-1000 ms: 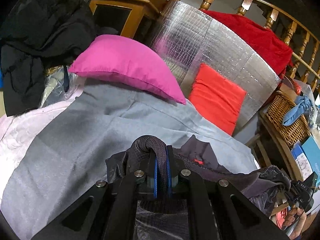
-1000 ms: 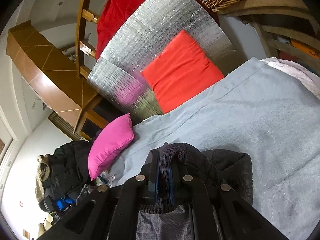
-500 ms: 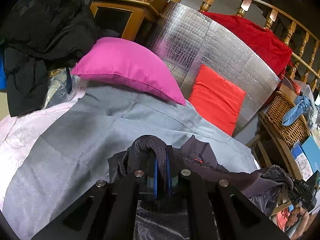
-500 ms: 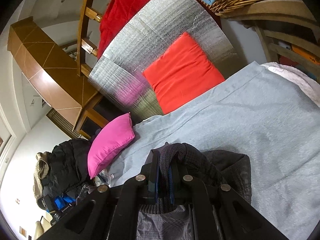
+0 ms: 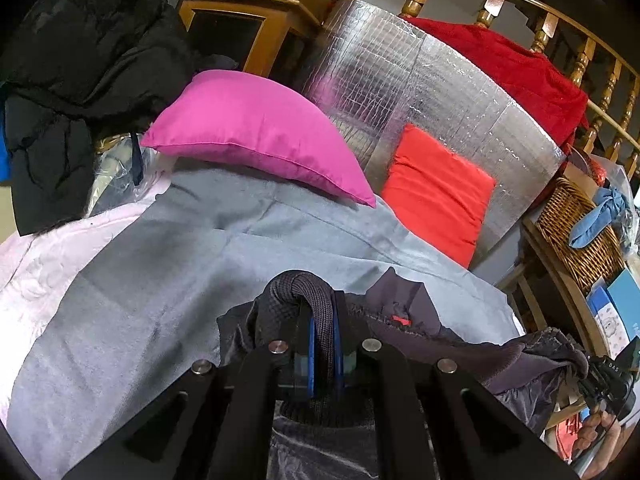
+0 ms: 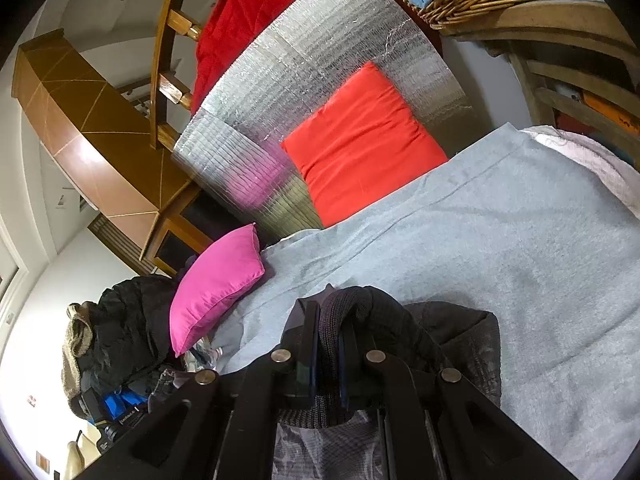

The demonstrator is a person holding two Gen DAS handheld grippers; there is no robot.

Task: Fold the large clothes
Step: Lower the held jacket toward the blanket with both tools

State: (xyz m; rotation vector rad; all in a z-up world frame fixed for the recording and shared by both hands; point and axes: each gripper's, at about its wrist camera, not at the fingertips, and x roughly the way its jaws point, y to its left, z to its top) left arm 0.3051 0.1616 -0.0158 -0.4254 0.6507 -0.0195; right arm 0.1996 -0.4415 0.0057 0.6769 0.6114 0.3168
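A dark grey jacket with a ribbed knit hem hangs stretched between my two grippers above the grey blanket. My left gripper is shut on a fold of the ribbed hem, which loops over its blue pads. My right gripper is shut on another stretch of the jacket, with dark cloth bunched to the right of its fingers. In the left wrist view the right gripper's body and the hand on it show at the lower right edge.
A magenta pillow and a red cushion lie at the head of the bed against a silver foil panel. Black coats pile up at the left; a wicker basket stands on a wooden shelf at the right.
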